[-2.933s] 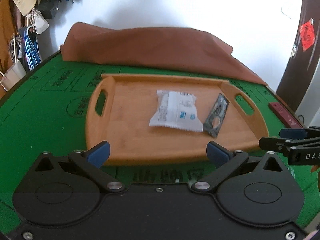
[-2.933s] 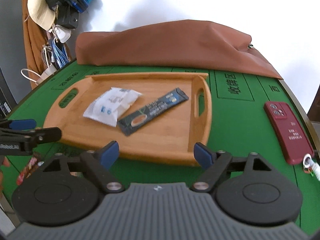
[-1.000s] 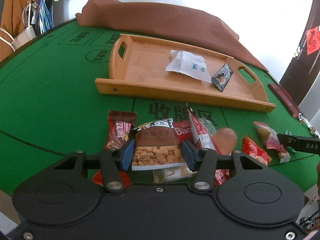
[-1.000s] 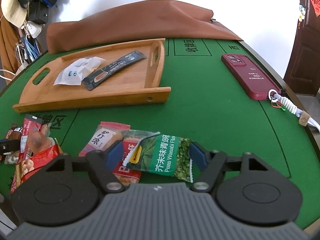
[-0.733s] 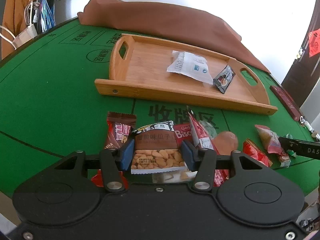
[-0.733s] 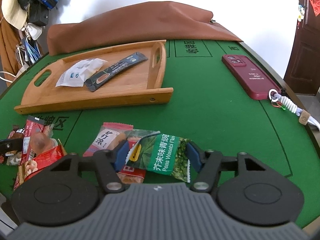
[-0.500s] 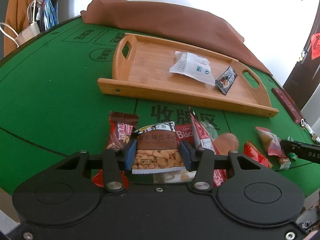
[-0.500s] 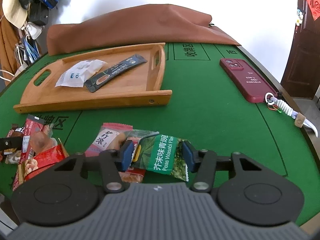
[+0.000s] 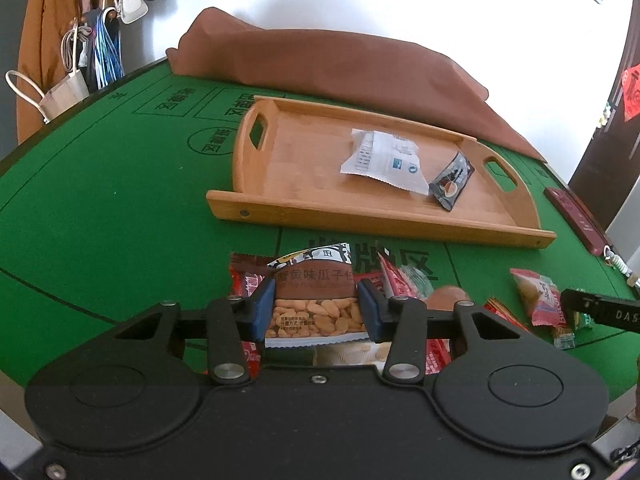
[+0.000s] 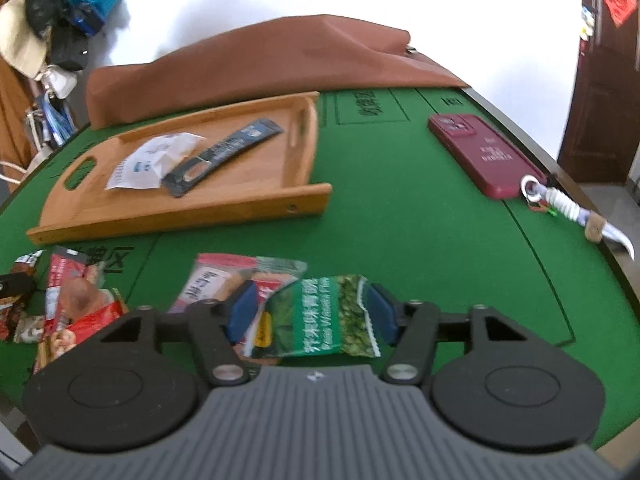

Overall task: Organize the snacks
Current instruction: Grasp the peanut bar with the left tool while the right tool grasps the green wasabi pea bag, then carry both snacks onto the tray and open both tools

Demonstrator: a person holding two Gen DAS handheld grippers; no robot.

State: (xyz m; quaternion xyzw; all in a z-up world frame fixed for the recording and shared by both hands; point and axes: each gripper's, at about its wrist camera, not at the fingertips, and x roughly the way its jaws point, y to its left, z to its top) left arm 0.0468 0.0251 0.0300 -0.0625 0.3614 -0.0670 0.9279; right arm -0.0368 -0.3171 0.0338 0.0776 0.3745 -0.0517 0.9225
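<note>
My left gripper (image 9: 316, 308) is shut on a brown-and-clear melon-seed packet (image 9: 316, 280), both blue pads against its sides, over a heap of red snack packets (image 9: 404, 280). My right gripper (image 10: 310, 312) straddles a green wasabi-pea packet (image 10: 324, 328); its jaws are opening and narrow gaps show beside the pads. A pink packet (image 10: 212, 280) lies just left of it. Beyond stands the wooden tray (image 9: 360, 220), holding a white packet (image 9: 384, 160) and a dark sachet (image 9: 452, 180).
A dark red phone (image 10: 484, 156) with a wrist strap (image 10: 568, 208) lies on the green felt at the right, near the table's edge. A brown cloth (image 9: 340, 68) is bunched behind the tray. Bags (image 9: 100, 40) hang at the far left.
Both grippers came back from the tray to the snack heap. The left jaws narrowed onto the seed packet. The right jaws closed in on the pea packet, then spread apart again.
</note>
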